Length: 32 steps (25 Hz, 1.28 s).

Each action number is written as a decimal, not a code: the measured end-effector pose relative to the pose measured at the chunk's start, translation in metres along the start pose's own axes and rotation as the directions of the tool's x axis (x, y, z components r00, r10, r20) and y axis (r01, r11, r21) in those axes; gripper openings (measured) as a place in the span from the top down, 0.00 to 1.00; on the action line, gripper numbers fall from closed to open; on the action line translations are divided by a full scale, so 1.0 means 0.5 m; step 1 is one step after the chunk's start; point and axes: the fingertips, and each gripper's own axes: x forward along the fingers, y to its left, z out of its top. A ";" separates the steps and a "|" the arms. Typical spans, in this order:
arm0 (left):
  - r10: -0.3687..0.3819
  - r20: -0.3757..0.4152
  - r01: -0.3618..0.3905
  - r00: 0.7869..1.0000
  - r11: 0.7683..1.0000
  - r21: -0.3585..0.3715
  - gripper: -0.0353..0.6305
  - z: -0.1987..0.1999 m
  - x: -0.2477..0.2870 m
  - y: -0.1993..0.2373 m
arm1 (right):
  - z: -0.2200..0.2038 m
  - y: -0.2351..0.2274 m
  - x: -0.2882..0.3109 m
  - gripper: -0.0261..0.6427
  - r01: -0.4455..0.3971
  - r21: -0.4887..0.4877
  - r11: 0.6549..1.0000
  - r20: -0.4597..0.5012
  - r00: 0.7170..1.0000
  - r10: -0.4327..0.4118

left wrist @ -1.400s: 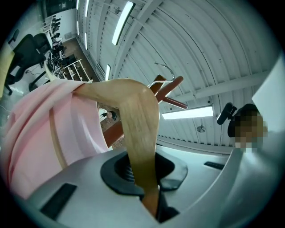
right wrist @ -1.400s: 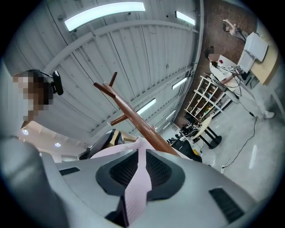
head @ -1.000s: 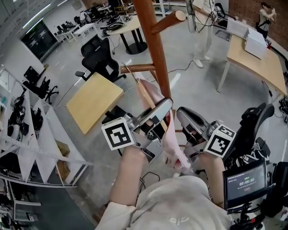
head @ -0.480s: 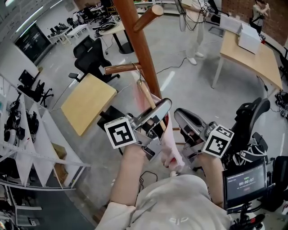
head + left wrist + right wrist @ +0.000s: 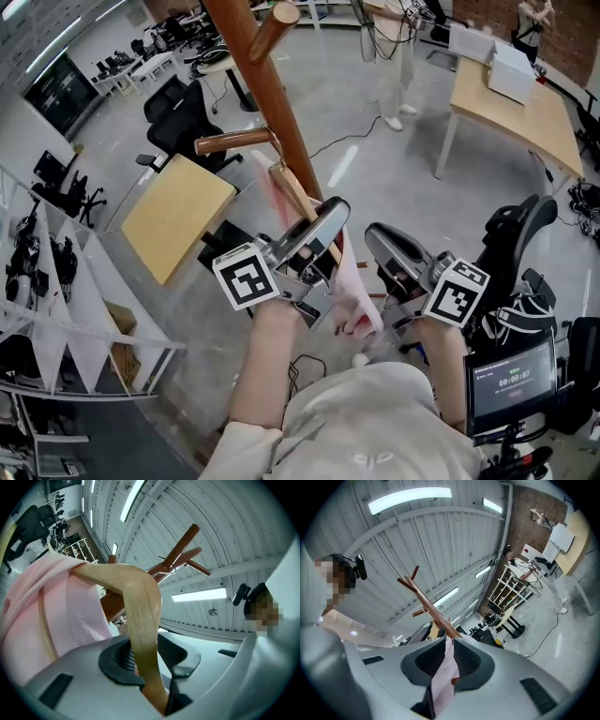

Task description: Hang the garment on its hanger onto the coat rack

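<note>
Left gripper [image 5: 328,217], the one with the marker cube at the left of the head view, points up toward the coat rack, and its jaws are opening; its own view shows the wooden hanger [image 5: 140,620] running lengthwise between them, lying against one pad while a narrow dark slit shows beside the other. From there the hanger's pale arm [image 5: 295,192] rises up and left toward the lower peg [image 5: 234,142], and its wire hook sits at the peg's outer end, though I cannot tell whether it rests on the wood. Just right of that peg the coat rack [image 5: 267,94] leans through the head view as a reddish-brown pole, with another peg [image 5: 274,17] branching off near the top edge. Draped over the hanger, the pink garment [image 5: 354,281] hangs down between the two tools, close in front of the person's chest. On its right side, the right gripper [image 5: 382,246] is clamped on a fold of that pink fabric, which its own view shows pinched flat between the two ribbed pads. Further right on the grey floor stands a black office chair [image 5: 525,234], with a small dark screen [image 5: 511,380] below it near the corner and a light wooden desk [image 5: 511,108] beyond, well apart from the rack.
</note>
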 end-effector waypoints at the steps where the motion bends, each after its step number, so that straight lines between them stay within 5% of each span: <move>1: -0.006 0.004 0.006 1.000 1.000 0.009 0.78 0.001 0.001 -0.003 | 0.004 0.000 -0.001 0.87 0.000 -0.003 1.000 0.005 1.000 0.000; 11: 0.030 0.025 -0.033 0.999 0.991 0.130 0.42 -0.003 0.000 -0.017 | 0.059 0.017 -0.008 0.87 -0.019 -0.057 0.998 0.066 0.998 0.023; 21: 0.085 0.134 -0.105 0.987 0.983 0.150 0.41 0.022 -0.009 0.000 | 0.044 0.025 -0.005 0.87 -0.042 -0.060 0.997 0.050 0.998 0.045; 28: 0.114 0.118 -0.137 0.986 0.969 0.207 0.39 0.006 -0.003 0.000 | 0.048 0.026 -0.005 0.87 -0.044 -0.061 0.997 0.054 0.997 0.047; 31: 0.069 0.108 -0.091 0.992 0.973 0.213 0.39 0.005 -0.009 -0.012 | 0.049 0.027 -0.002 0.87 -0.045 -0.060 0.997 0.055 0.997 0.048; 32: 0.047 0.101 -0.068 0.994 0.975 0.210 0.32 0.006 -0.011 -0.018 | 0.048 0.029 0.001 0.87 -0.048 -0.060 0.997 0.053 0.997 0.051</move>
